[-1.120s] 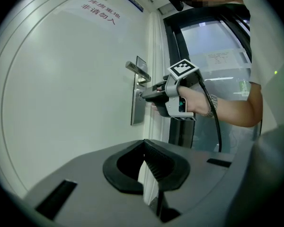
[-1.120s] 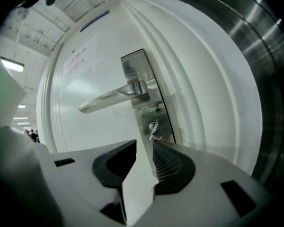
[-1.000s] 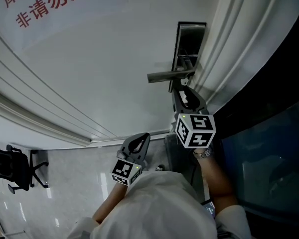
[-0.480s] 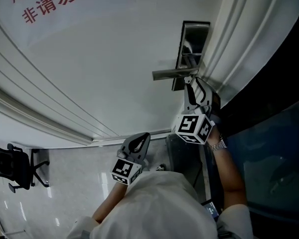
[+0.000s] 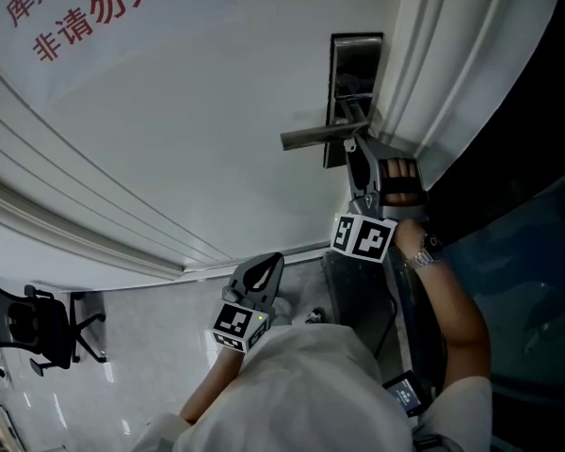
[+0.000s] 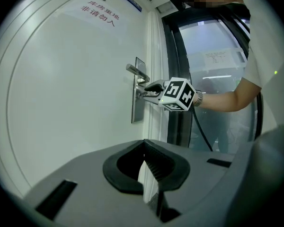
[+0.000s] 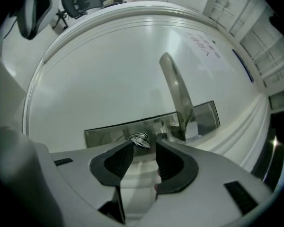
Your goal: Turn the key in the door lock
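The steel lock plate [image 5: 355, 69] with its lever handle [image 5: 313, 137] sits on a white door [image 5: 198, 111]. My right gripper [image 5: 351, 147] points at the plate just under the handle and hides the key in the head view. The right gripper view shows the small silver key [image 7: 140, 140] in the keyhole of the lock plate [image 7: 104, 132], just ahead of my right gripper [image 7: 144, 144]. Its jaws stand open, and the pads are apart from the key. My left gripper [image 5: 266, 266] hangs low, away from the door, with its jaws shut [image 6: 143, 145] on nothing.
A red-lettered sign [image 5: 85, 12] is stuck high on the door. The white door frame [image 5: 452, 55] and dark glass [image 5: 518, 243] run along the right. An office chair [image 5: 28, 332] stands on the tiled floor at lower left.
My right gripper has rolled about a quarter turn at the lock, so its marker cube shows another face and the hand lies beside the frame. The left gripper has stayed put.
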A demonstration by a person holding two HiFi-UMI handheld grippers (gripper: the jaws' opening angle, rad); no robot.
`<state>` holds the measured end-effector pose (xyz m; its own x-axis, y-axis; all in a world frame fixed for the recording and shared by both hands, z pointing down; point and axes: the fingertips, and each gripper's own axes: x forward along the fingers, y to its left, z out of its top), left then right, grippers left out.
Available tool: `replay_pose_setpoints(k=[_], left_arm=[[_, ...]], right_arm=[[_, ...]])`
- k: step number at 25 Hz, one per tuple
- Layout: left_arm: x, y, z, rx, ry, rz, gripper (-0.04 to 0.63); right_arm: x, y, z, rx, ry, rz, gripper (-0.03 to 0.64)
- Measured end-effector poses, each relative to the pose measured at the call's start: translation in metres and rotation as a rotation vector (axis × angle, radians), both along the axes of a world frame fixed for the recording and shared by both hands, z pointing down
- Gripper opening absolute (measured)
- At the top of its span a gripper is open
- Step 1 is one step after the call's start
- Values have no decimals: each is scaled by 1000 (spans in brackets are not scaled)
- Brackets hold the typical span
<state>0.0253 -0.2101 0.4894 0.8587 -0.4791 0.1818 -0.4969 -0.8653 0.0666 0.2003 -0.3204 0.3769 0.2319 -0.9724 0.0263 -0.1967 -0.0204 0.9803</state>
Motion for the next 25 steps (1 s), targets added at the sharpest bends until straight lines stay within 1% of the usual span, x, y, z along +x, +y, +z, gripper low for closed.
replay_pose_setpoints(k=[2,4,6,7,11,14,16,25], left_arm=[[-1,1,3,-1,-8,2,6],[-2,3,7,-7,-18,2,6],[-1,4,5,-6,-12,4,6],[1,4,2,-4,-7,3,6],[0,6,2,-1,-8,2,6],[-3,6,3,-6,-11,-7,6],[-3,6,4,-9,-11,-10,6],[1,10,5,-13,-3,-2,6]], right_arm=[[-4,-2,2,-14,71,-22,124],[-9,-3,5,-19,112,-42,124],[-10,-6,6,-9,130,-42,124],[-8,-8,5,0,117,-37,124],[-4,-9,2,23,-13,-4,109],[-5,-9,1,38,-44,18,107],[-5,-9,0,43,-89,27,107],[-3,-8,-4,96,-424,35,110]])
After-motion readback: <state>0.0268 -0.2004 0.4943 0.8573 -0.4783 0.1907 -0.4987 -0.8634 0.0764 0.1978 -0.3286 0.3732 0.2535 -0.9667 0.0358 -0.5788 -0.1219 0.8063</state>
